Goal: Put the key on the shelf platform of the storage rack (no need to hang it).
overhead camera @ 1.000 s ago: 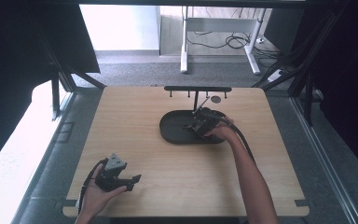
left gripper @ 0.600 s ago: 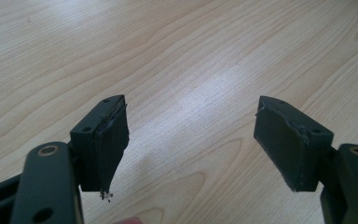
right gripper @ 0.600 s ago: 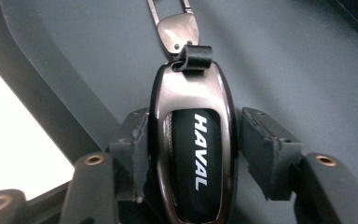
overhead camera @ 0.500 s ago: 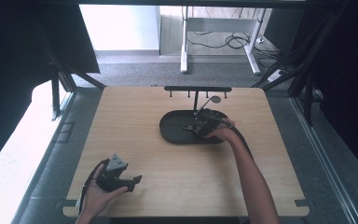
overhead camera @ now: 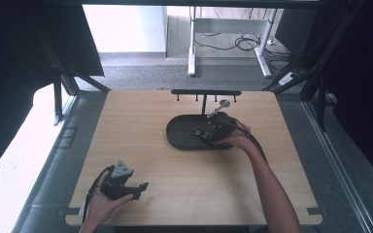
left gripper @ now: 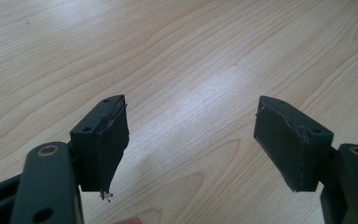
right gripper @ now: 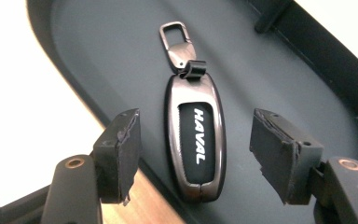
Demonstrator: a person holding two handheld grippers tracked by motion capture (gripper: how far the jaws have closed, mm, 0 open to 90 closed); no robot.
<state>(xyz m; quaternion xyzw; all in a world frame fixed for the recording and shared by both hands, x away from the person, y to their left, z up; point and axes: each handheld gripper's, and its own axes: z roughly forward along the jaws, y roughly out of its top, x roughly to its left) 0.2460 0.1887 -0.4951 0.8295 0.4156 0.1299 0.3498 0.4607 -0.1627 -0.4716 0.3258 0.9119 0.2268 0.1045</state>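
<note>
Left tongs (left gripper: 189, 149): near edge of the wooden worktop (overhead camera: 150, 145), jaws wide, nothing between them. Right tongs (right gripper: 193, 156): farther out, over the dark oval tray (overhead camera: 177, 138), jaws wide to either side of a key fob (right gripper: 196, 140) marked HAVAL, lying flat in the tray, clip (right gripper: 176, 39) pointing away. Behind the tray: a black hook rack (overhead camera: 205, 92), possibly with a round silver item (overhead camera: 224, 103) hanging.

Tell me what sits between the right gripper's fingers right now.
The key fob marked HAVAL lies between the open right gripper fingers, untouched, on the dark tray, per the right gripper view.
</note>
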